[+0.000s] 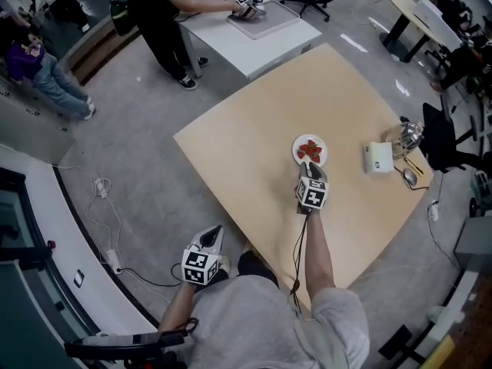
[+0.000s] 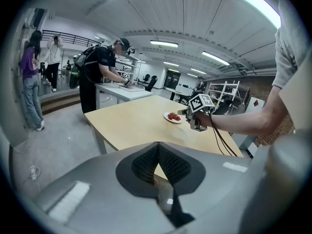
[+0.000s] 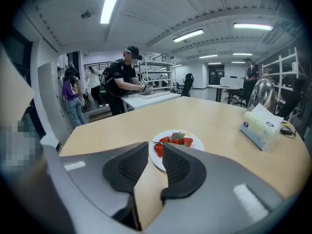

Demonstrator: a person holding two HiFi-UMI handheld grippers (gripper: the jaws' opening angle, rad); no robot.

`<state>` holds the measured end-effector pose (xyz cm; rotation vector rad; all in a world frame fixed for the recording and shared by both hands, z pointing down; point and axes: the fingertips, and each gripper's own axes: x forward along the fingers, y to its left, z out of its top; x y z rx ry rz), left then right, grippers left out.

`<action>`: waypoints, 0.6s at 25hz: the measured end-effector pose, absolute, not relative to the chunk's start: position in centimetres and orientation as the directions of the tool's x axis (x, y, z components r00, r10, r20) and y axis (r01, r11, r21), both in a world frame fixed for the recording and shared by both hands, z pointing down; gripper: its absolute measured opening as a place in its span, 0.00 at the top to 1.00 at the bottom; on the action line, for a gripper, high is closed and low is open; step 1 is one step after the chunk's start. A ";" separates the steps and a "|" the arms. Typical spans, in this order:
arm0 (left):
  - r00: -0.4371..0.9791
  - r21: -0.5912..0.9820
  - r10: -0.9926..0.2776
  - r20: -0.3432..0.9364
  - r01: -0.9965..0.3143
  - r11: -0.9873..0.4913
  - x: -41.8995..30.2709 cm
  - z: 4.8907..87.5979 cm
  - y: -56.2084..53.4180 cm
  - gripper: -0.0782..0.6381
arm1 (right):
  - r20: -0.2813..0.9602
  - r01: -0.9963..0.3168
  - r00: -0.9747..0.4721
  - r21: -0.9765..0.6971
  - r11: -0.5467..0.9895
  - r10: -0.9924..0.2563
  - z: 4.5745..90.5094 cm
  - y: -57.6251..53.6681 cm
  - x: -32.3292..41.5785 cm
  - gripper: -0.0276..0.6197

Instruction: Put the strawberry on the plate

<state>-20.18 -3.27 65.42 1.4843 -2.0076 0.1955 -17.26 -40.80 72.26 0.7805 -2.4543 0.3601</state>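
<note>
Strawberries (image 3: 173, 141): heaped in the middle of the white plate (image 3: 198, 144).
Right gripper (image 3: 155, 145): jaws spread, empty, just short of the plate.
Left gripper (image 2: 157, 144): jaws pressed together, empty, well away from the plate.
Handling: probably soft, light and easily bruised; pinch gently across the shoulders.

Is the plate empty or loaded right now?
Loaded: strawberries lie on the white plate, just beyond the open, empty right tool.

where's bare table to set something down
Bare: the table left of and beyond the plate, out to its edges, and the strip nearer than the tissue box. Crowded: the right corner, around the tissue box and the shiny vessel beside it.
</note>
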 end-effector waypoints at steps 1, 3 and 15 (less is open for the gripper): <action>-0.168 0.235 -0.817 0.552 -0.908 0.346 -20.3 65.0 -3.2 0.86 | 0.554 -0.600 -0.691 -0.083 0.795 -0.464 71.6 -40.4 -16.9 0.82; -0.165 0.226 -0.827 0.537 -0.917 0.330 -20.4 64.1 -3.0 0.86 | 0.538 -0.605 -0.694 -0.077 0.792 -0.478 70.3 -39.6 -16.1 0.84; -0.100 0.212 -0.881 0.463 -0.952 0.219 -19.2 61.5 -3.7 0.86 | 0.430 -0.641 -0.719 -0.105 0.761 -0.546 64.4 -34.4 -11.1 0.93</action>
